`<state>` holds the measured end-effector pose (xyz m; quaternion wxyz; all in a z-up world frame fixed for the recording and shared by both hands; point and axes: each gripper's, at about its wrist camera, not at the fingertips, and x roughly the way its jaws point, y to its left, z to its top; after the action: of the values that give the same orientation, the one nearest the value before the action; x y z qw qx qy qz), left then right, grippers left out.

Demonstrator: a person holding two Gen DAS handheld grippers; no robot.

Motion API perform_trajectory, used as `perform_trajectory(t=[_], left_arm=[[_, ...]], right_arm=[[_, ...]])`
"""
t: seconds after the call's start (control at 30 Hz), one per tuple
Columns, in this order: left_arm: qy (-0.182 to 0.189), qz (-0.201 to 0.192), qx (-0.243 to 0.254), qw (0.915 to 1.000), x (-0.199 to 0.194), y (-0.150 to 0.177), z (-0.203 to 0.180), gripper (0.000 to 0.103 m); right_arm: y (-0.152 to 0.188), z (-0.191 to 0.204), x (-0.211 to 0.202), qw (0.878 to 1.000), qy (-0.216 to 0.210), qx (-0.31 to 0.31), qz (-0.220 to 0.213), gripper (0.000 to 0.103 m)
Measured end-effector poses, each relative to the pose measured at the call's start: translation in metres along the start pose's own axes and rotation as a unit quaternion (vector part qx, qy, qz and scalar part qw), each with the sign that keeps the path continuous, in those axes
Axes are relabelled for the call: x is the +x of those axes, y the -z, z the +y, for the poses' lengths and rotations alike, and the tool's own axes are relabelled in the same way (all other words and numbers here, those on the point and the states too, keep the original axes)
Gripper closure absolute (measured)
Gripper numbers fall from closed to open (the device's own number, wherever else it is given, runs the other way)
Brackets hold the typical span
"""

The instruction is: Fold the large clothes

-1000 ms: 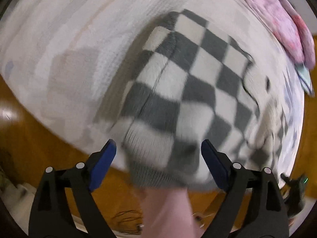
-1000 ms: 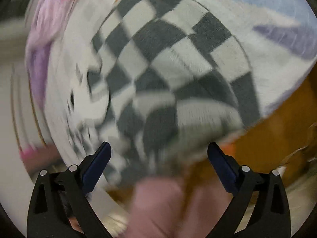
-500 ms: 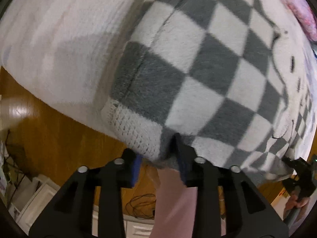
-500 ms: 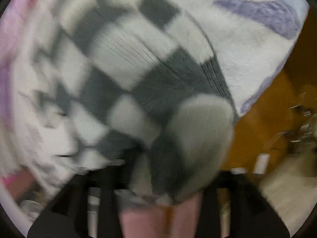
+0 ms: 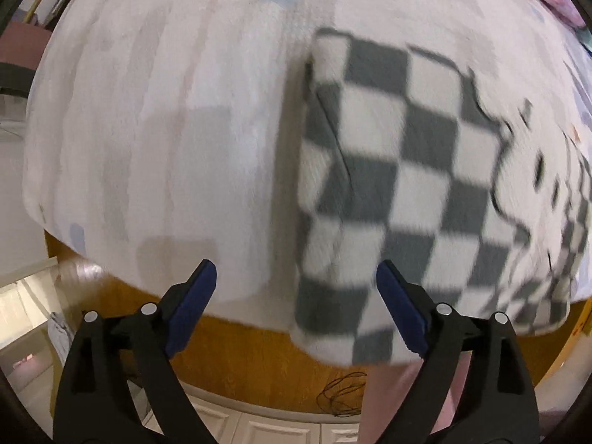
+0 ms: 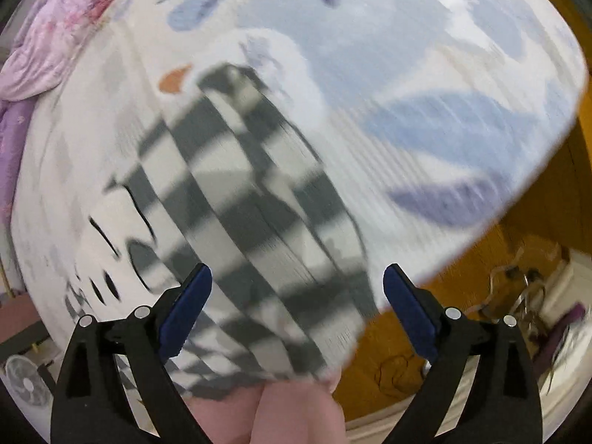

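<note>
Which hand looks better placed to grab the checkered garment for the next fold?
Probably the right gripper: the checkered garment lies directly under its open jaws. The left gripper hangs over the garment's edge, half above the bedspread.

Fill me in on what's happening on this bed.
A person with a claw in each hand is folding a grey-and-white checkered garment on a bed with a floral sheet. The left claw and right claw both hang open above the garment's near edge with nothing pinched; their jaws have just been opening. The garment lies folded on the sheet, a pink blanket bunched at the far side.
</note>
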<state>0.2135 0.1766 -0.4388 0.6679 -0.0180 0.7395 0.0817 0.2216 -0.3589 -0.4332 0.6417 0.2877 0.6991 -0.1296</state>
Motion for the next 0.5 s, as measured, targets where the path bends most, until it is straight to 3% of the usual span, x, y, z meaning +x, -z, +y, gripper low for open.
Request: perform_trajectory(t=[0.13, 0.27, 0.3, 0.37, 0.4, 0.5], left_arm=[[-0.015, -0.017, 0.008, 0.9997, -0.005, -0.039, 0.002, 0.014], [-0.038, -0.021, 0.020, 0.9989, -0.005, -0.061, 0.002, 0.014], [-0.045, -0.019, 0.023, 0.9986, -0.003, -0.064, 0.000, 0.014], [-0.057, -0.017, 0.023, 0.9979, 0.003, -0.052, 0.000, 0.014], [-0.059, -0.019, 0.021, 0.9979, 0.001, -0.052, -0.001, 0.014], [-0.042, -0.024, -0.004, 0.9988, -0.009, -0.048, -0.002, 0.014]], right_arm=[[-0.070, 0.043, 0.037, 0.999, -0.009, -0.033, 0.025, 0.013], [-0.108, 0.050, 0.098, 0.994, -0.052, 0.004, 0.094, 0.016], [-0.108, 0.050, 0.108, 0.994, -0.048, 0.020, 0.095, 0.022], [-0.106, 0.057, 0.101, 0.997, -0.049, 0.022, 0.064, 0.044], [-0.104, 0.059, 0.093, 0.997, -0.055, 0.020, 0.051, 0.062], [-0.102, 0.057, 0.059, 0.997, -0.080, 0.014, 0.012, 0.069]])
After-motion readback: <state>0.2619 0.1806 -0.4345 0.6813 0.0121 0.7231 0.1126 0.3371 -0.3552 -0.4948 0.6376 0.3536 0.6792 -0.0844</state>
